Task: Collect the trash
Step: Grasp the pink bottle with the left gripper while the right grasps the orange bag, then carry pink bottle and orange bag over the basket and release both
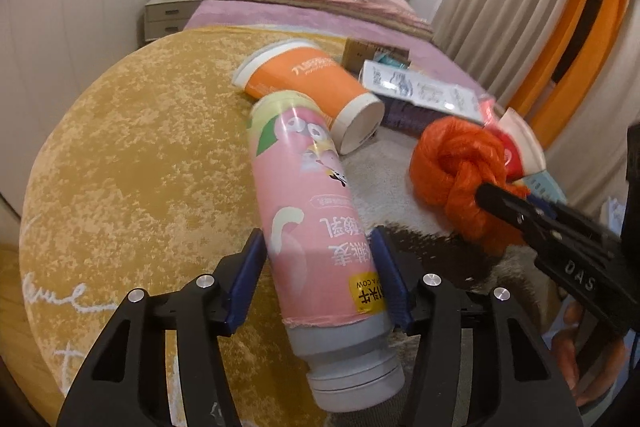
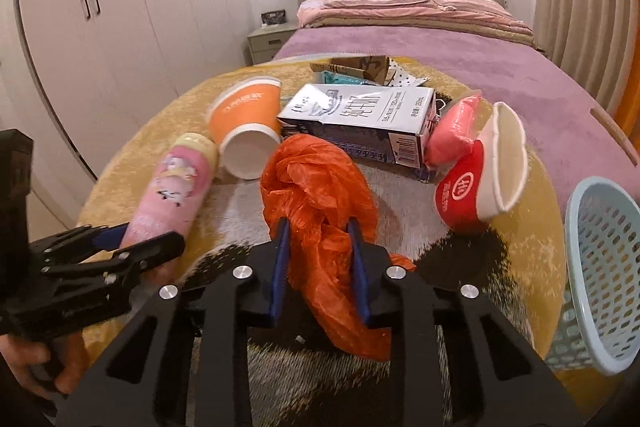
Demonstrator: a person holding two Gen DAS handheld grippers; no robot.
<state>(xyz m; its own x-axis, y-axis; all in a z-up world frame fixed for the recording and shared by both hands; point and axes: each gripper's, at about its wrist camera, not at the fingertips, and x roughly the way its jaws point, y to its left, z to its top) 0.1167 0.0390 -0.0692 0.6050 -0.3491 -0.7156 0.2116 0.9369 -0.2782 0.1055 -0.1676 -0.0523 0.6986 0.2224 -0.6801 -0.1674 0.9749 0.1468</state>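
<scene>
claws grip bottle, bag

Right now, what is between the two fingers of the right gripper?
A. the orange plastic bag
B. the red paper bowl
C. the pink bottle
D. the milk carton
A: in the right wrist view the right gripper has its blue fingers on both sides of the crumpled orange plastic bag, while the pink bottle sits in the left gripper.

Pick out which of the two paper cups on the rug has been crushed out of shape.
The red cup, lying near the blue basket: its white rim is squashed flat. The orange cup beside the pink bottle keeps its round shape.
</scene>
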